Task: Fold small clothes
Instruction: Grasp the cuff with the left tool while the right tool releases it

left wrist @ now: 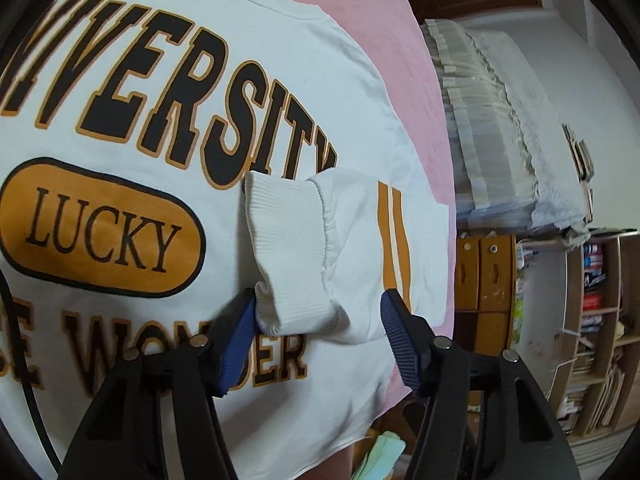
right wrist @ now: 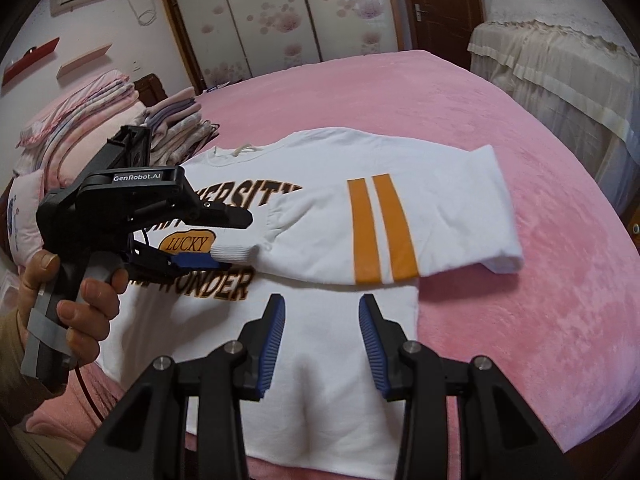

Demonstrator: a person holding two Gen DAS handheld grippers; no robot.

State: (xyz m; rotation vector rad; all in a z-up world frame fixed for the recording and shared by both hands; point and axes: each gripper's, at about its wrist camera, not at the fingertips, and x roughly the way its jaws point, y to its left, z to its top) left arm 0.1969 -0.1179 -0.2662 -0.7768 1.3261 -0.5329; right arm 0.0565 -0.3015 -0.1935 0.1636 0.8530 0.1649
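A white sweatshirt (right wrist: pixel 332 368) with "UNIVERSITY" and "LUCKY" print lies flat on a pink bed cover (right wrist: pixel 520 320). Its sleeve (right wrist: pixel 320 236), marked by two orange stripes (right wrist: pixel 380 228), is folded across the chest. The ribbed cuff (left wrist: pixel 288 248) sits between the jaws of my left gripper (left wrist: pixel 320 308). One blue pad (left wrist: pixel 240 340) touches the cuff's edge, the other stands apart from the cloth, so the jaws are open. In the right wrist view the left gripper (right wrist: pixel 234 239) is seen side-on, held by a hand (right wrist: pixel 80 300). My right gripper (right wrist: pixel 322 320) hovers open and empty over the sweatshirt's lower part.
Folded blankets (right wrist: pixel 100 120) are stacked at the bed's far left. A cabinet under a lace cover (right wrist: pixel 560 80) stands to the right of the bed. A wooden shelf (left wrist: pixel 592 320) with books is beyond the bed's edge. Wardrobe doors (right wrist: pixel 280 12) line the back wall.
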